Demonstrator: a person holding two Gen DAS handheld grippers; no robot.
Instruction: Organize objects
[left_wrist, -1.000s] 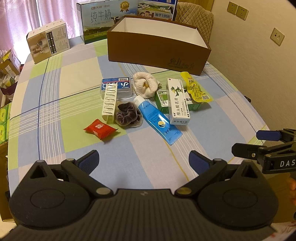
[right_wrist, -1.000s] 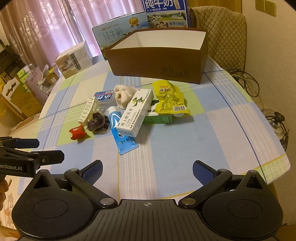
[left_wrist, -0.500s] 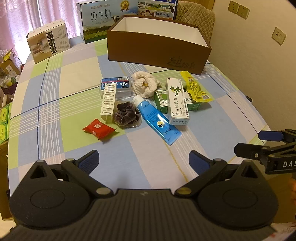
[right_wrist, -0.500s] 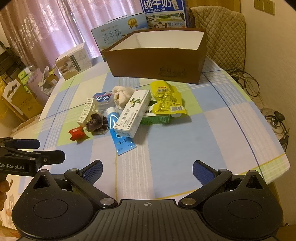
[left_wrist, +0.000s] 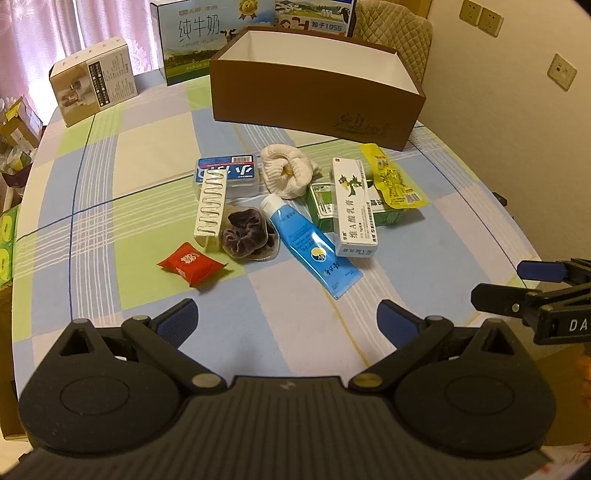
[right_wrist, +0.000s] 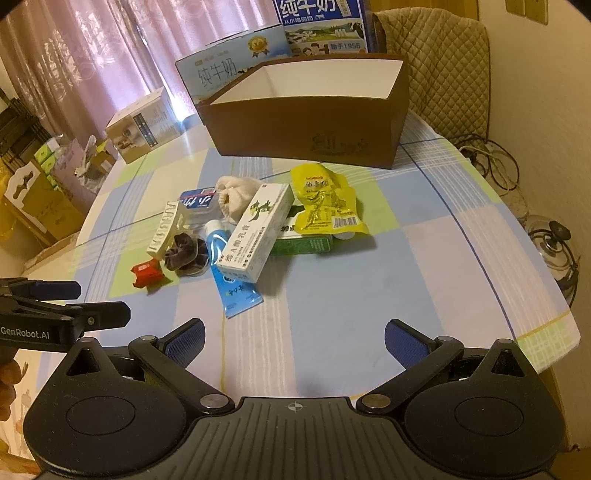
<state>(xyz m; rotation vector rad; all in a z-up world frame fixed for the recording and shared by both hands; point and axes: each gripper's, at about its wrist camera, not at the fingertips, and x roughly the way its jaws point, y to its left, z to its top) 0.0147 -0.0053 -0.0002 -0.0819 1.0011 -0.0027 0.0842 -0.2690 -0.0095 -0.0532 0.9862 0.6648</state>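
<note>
A pile of small items lies mid-table: a red packet (left_wrist: 190, 264), a dark scrunchie (left_wrist: 245, 236), a white hair clip (left_wrist: 210, 205), a blue-labelled clear case (left_wrist: 229, 173), a rolled white cloth (left_wrist: 288, 171), a blue tube (left_wrist: 314, 247), a white medicine box (left_wrist: 352, 208) on a green box (left_wrist: 323, 208), and a yellow snack packet (left_wrist: 391, 177). Behind them stands an open brown box (left_wrist: 317, 96). My left gripper (left_wrist: 288, 321) hovers open, short of the pile. Further right, my right gripper (right_wrist: 295, 341) is open too, with nothing in it.
Two milk cartons (left_wrist: 195, 40) and a small printed box (left_wrist: 94, 86) stand at the table's far left. A quilted chair back (right_wrist: 439, 74) is behind the brown box. Cables (right_wrist: 491, 162) lie on the floor to the right. The table edge (right_wrist: 546, 325) curves near my right gripper.
Both views drifted slightly; in the right wrist view the pile slid a little left and down. Both grippers stay open and no item moved.
</note>
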